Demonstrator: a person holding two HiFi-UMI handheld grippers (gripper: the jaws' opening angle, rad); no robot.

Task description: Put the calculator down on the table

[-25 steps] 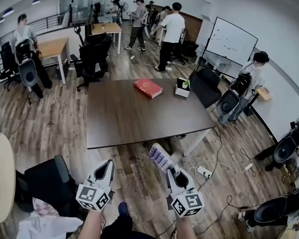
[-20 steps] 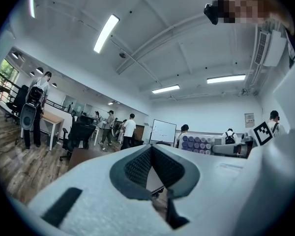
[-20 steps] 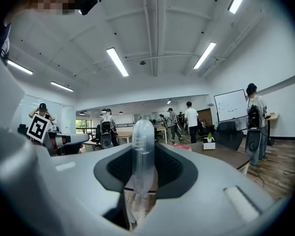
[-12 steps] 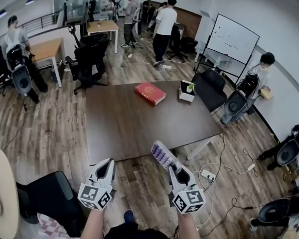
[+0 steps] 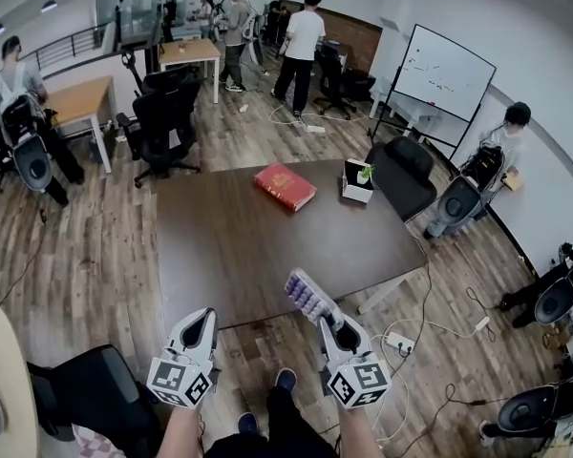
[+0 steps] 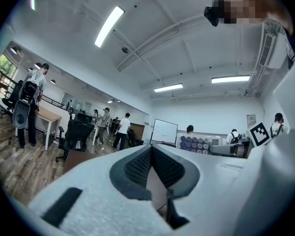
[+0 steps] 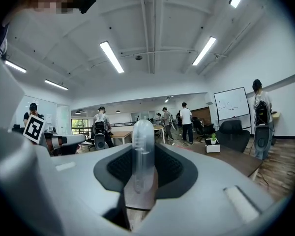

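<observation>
The calculator [image 5: 310, 297], white with purple keys, sticks up and forward from my right gripper [image 5: 332, 327], which is shut on its near end. It hangs over the wooden floor just short of the dark brown table's [image 5: 258, 256] near edge. In the right gripper view the calculator [image 7: 141, 146] shows edge-on between the pads. My left gripper [image 5: 202, 321] is level beside it on the left, shut with nothing in it. In the left gripper view its pads [image 6: 137, 166] meet at the tip, and the calculator's keys [image 6: 194, 144] appear at the right.
On the table's far side lie a red book [image 5: 286, 186] and a white box with a small plant [image 5: 357, 181]. A black chair [image 5: 408, 172] stands at its right end and another [image 5: 95, 389] near my left. A power strip and cables [image 5: 398, 343] lie on the floor. Several people stand beyond.
Both grippers have travelled forward together toward the table, whose near edge now lies closer to them. The right gripper's hold on the calculator is unchanged. The person's feet have come into view.
</observation>
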